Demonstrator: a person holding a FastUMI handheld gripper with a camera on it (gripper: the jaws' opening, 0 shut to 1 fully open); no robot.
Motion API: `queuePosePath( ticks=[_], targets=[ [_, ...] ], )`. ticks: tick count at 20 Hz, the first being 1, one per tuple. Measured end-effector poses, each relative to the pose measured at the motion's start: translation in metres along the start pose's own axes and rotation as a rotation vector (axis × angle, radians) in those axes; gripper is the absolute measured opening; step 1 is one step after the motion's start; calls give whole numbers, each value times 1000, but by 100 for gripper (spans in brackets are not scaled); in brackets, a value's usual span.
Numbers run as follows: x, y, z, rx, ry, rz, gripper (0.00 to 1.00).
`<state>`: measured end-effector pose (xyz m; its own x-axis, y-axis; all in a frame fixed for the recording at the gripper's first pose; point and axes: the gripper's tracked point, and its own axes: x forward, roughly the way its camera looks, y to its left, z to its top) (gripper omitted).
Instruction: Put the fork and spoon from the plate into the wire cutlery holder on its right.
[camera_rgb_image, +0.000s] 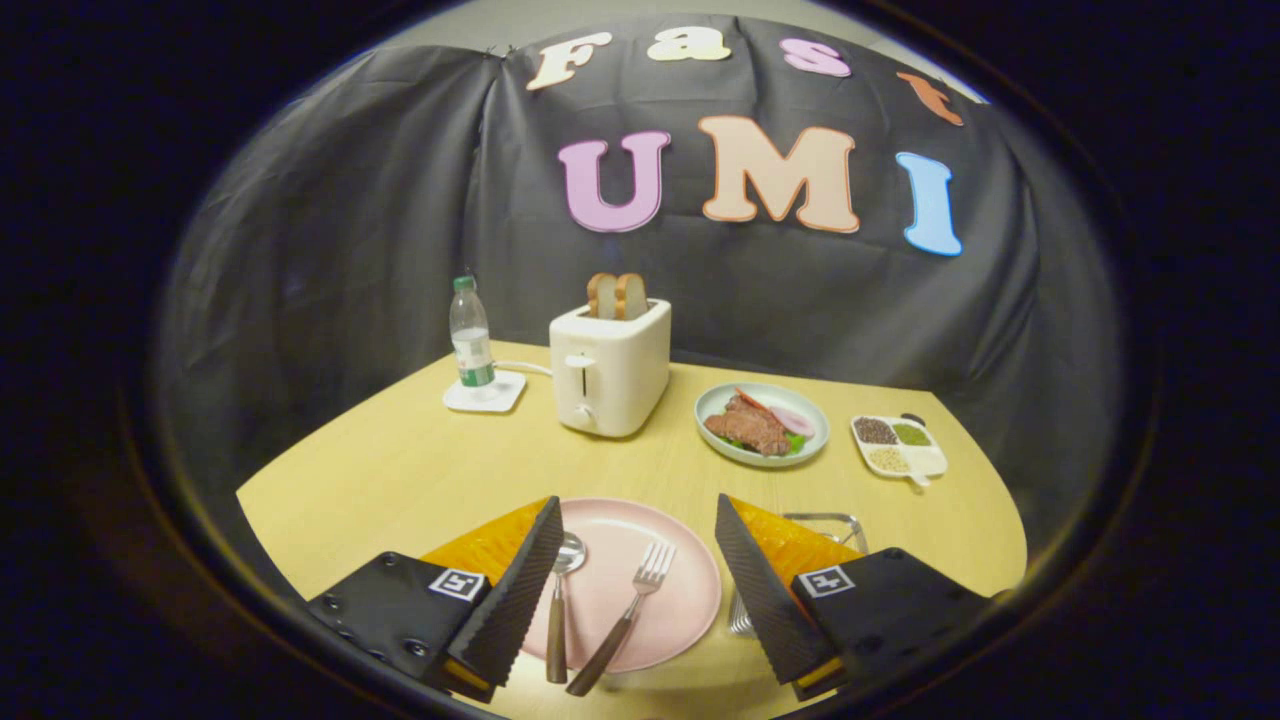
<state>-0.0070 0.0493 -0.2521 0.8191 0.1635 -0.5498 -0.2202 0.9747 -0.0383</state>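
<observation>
Fingers spread wide apart above the pink plate, framing the spoon and fork; wire cutlery holder sits behind the right one.

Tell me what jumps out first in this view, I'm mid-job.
The pink plate sits between the open fingers of the hand-held gripper, carrying a wooden-handled spoon and fork side by side. Beyond it stands a white toaster with two bread slices poking up. The wire cutlery holder peeks out behind the right finger.
</observation>
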Motion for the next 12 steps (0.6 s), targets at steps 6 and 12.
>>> queuePosePath(
  ticks=[6,12],
  targets=[
    [15,-1,-46,-32,119,-10,97],
    [28,0,-83,-63,222,-16,98]
  ],
)
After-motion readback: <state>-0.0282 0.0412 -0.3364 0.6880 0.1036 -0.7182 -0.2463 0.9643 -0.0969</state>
